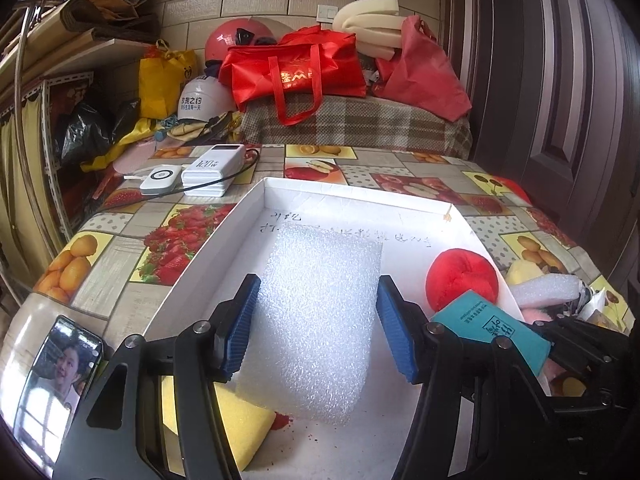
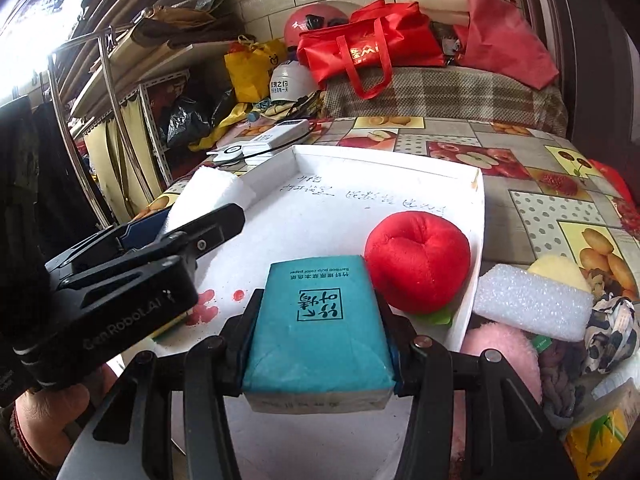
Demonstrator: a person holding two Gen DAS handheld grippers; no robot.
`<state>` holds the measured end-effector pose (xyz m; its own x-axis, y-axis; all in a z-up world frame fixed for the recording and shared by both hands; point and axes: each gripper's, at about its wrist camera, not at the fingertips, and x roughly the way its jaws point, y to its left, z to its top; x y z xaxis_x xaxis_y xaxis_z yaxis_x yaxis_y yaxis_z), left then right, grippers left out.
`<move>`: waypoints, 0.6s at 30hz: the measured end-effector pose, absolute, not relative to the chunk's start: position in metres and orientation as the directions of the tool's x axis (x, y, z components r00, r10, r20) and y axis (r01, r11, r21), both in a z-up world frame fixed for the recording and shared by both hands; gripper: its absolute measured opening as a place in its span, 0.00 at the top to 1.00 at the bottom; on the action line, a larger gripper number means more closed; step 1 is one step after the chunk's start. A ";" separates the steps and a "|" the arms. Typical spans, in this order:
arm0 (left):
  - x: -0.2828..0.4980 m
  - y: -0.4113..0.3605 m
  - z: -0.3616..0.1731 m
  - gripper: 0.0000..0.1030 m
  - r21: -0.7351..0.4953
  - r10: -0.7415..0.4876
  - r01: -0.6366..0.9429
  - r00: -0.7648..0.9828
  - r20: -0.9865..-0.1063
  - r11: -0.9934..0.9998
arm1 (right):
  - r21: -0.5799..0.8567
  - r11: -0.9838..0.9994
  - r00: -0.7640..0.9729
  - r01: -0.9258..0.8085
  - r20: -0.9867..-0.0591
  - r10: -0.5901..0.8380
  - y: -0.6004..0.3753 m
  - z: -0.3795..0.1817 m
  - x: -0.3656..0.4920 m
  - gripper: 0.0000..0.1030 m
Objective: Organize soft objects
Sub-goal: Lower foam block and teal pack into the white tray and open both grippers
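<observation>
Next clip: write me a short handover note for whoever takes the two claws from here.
Left claw: white foam block between its pads, over the white box.
Right claw: shut on teal tissue pack, also over the box.
In the box: red plush apple, yellow sponge.
Left on the table beside it: another foam piece, pink fluffy item, other soft things.

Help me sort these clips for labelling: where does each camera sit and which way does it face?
Left wrist: rides the left gripper, facing the white tray; its jaws straddle a white foam block.
Right wrist: rides the right gripper, facing the same tray; jaws clamp a teal tissue pack; the left gripper and a hand show.
Shared: tray, red plush apple, red bag.
</observation>
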<state>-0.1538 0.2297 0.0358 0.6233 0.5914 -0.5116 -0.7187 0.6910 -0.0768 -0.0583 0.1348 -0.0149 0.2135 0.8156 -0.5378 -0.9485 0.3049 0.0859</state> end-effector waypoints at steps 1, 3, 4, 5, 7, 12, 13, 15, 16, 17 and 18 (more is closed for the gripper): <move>-0.154 0.230 0.036 0.39 -0.066 0.608 -0.734 0.605 -0.513 0.676 | 0.078 0.312 0.225 -0.947 -0.531 0.817 0.134 -0.014 -0.058 0.51; -0.159 0.231 0.036 0.16 -0.073 0.628 -0.752 0.595 -0.502 0.655 | 0.060 0.331 0.251 -0.942 -0.532 0.809 0.134 -0.014 -0.058 0.29; -0.161 0.231 0.036 0.00 -0.083 0.628 -0.754 0.597 -0.499 0.652 | 0.052 0.339 0.262 -0.939 -0.528 0.808 0.134 -0.014 -0.059 0.16; -0.163 0.232 0.036 0.00 -0.088 0.631 -0.758 0.595 -0.497 0.646 | 0.042 0.343 0.272 -0.938 -0.519 0.810 0.132 -0.012 -0.061 0.15; -0.167 0.232 0.037 0.00 -0.092 0.642 -0.766 0.592 -0.487 0.636 | 0.015 0.336 0.286 -0.942 -0.493 0.822 0.130 -0.009 -0.066 0.11; -0.172 0.230 0.039 0.00 -0.100 0.646 -0.758 0.611 -0.458 0.645 | -0.043 0.326 0.309 -0.944 -0.453 0.836 0.124 -0.007 -0.078 0.00; -0.173 0.231 0.039 0.00 -0.106 0.643 -0.756 0.614 -0.458 0.646 | -0.040 0.329 0.310 -0.943 -0.457 0.834 0.124 -0.007 -0.077 0.00; -0.172 0.234 0.039 0.00 -0.120 0.631 -0.752 0.619 -0.468 0.648 | -0.013 0.333 0.300 -0.943 -0.464 0.833 0.120 -0.008 -0.075 0.00; -0.172 0.237 0.038 0.00 -0.127 0.624 -0.752 0.618 -0.478 0.647 | 0.005 0.334 0.294 -0.943 -0.462 0.837 0.118 -0.008 -0.072 0.00; -0.171 0.239 0.036 0.00 -0.137 0.614 -0.750 0.619 -0.490 0.647 | 0.019 0.335 0.290 -0.942 -0.457 0.841 0.116 -0.008 -0.071 0.00; -0.170 0.243 0.035 0.00 -0.148 0.603 -0.749 0.620 -0.502 0.646 | 0.027 0.337 0.288 -0.941 -0.459 0.841 0.116 -0.008 -0.070 0.00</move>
<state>-0.1701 0.2427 0.0350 0.6198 0.6029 -0.5024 -0.7487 0.6460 -0.1484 -0.0699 0.1157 -0.0084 0.2877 0.8407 -0.4588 -0.9412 0.3368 0.0270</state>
